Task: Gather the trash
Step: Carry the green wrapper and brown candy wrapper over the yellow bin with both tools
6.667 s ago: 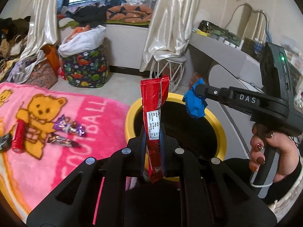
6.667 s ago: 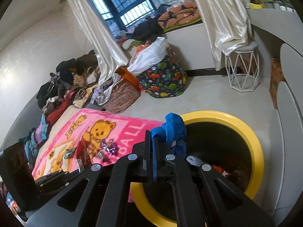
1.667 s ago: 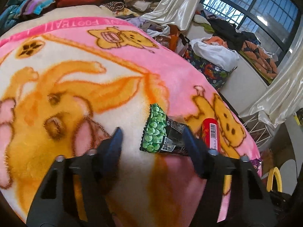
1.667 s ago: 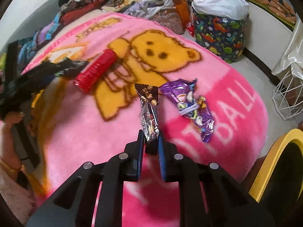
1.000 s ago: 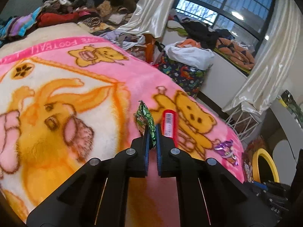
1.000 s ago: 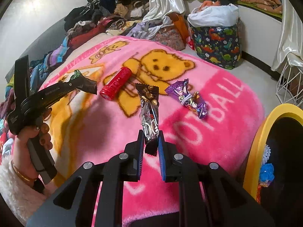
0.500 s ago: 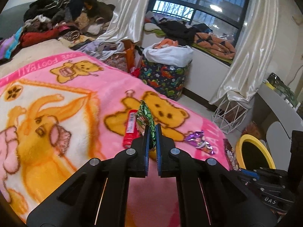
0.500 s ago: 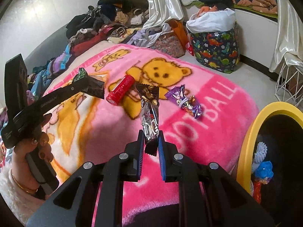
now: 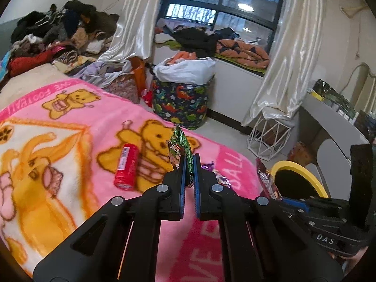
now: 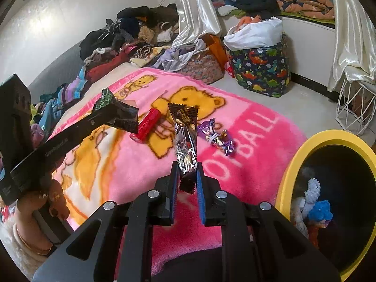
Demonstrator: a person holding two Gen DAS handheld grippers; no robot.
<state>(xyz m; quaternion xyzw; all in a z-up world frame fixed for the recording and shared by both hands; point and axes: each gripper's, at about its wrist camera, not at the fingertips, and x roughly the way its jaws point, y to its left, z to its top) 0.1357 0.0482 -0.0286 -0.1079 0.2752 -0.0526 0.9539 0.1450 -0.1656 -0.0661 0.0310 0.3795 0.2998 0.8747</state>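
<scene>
My left gripper (image 9: 189, 158) is shut on a green snack wrapper (image 9: 179, 144) that stands up above the pink bear blanket (image 9: 70, 145). In the right wrist view that gripper (image 10: 122, 115) hangs at the left with the green wrapper (image 10: 104, 98) sticking out of its tip. My right gripper (image 10: 186, 166) is shut on a dark brown wrapper (image 10: 184, 138), seen from the left wrist at the right (image 9: 265, 181). A red tube (image 9: 125, 165) and a purple wrapper (image 10: 216, 137) lie on the blanket. The yellow-rimmed black bin (image 10: 303, 150) sits at the right, with trash inside.
A dinosaur-print basket (image 9: 181, 103) with a white bag stands on the floor beyond the bed. A white wire stool (image 9: 268, 138) is by the curtain. Clothes (image 10: 131, 37) are piled at the bed's far end. A hand (image 10: 40, 209) grips the left tool's handle.
Both grippers have lifted off the blanket, each with its wrapper still in it. The views have swung toward the yellow bin, which shows larger at the right.
</scene>
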